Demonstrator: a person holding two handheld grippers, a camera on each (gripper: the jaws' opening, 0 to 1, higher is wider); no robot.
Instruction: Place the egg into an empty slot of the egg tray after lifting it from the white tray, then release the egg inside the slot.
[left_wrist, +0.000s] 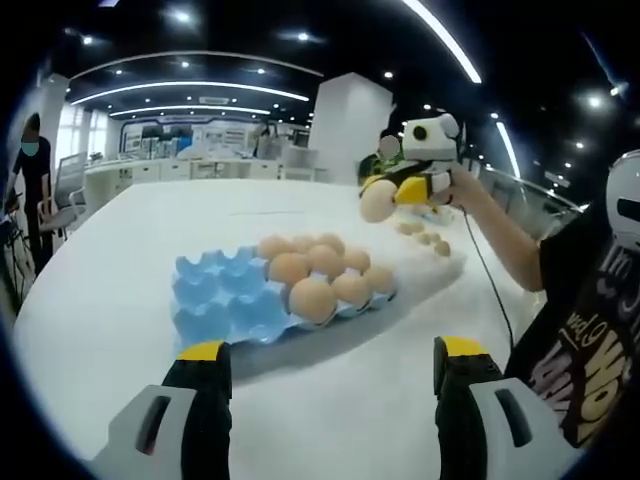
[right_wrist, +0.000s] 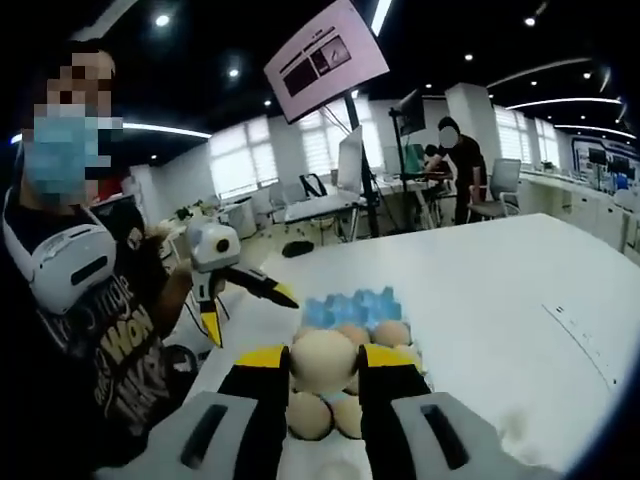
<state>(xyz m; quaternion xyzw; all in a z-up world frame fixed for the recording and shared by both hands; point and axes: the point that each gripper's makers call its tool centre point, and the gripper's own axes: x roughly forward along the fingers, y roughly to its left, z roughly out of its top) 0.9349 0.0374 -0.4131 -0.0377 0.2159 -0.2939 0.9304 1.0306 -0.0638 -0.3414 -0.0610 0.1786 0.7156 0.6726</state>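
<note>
The right gripper clamps an egg, held in the air above the blue egg tray. The left gripper hangs low over the white table, jaws wide apart, holding nothing.

White block letters run across the person's black shirt, right of the left gripper's right finger; only fragments such as "WO" and "Op" read clearly, and the same print stays illegible left of the right gripper's fingers
</note>
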